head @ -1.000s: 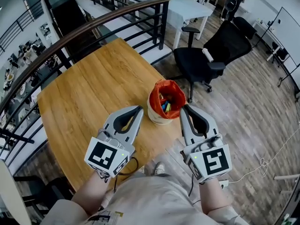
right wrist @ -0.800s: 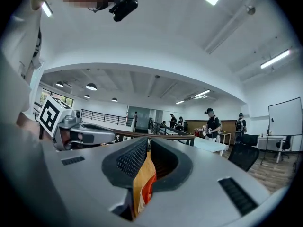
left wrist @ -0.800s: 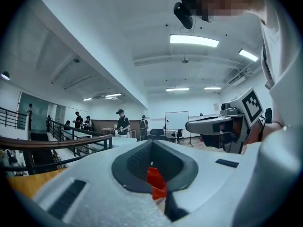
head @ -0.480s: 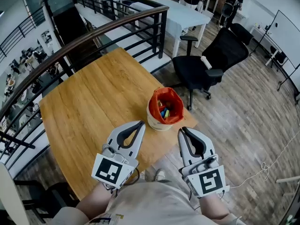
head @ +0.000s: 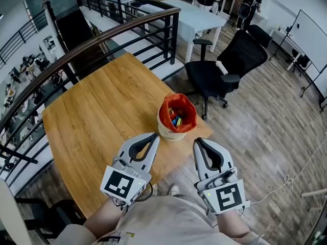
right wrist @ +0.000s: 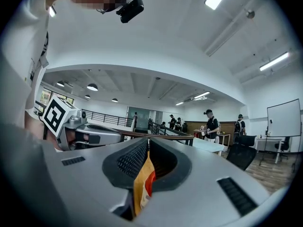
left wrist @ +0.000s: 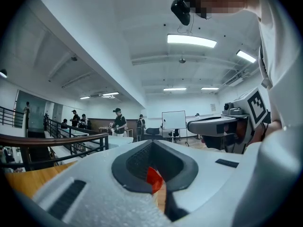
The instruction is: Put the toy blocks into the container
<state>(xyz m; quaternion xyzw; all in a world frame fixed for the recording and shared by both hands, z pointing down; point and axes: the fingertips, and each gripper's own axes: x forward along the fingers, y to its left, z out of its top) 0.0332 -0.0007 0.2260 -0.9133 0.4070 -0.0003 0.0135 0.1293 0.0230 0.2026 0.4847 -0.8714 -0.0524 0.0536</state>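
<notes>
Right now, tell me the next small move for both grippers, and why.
Probably just rest both and stop. The toy blocks lie inside the red-lined container, the wooden table shows no loose block around it, and the left gripper and right gripper are both shut and empty, short of the container.

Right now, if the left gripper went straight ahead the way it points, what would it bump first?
Most likely the container with the red liner: it sits just ahead of the left gripper on the table, and red shows between its shut fingers. Depth is hard to judge.
</notes>
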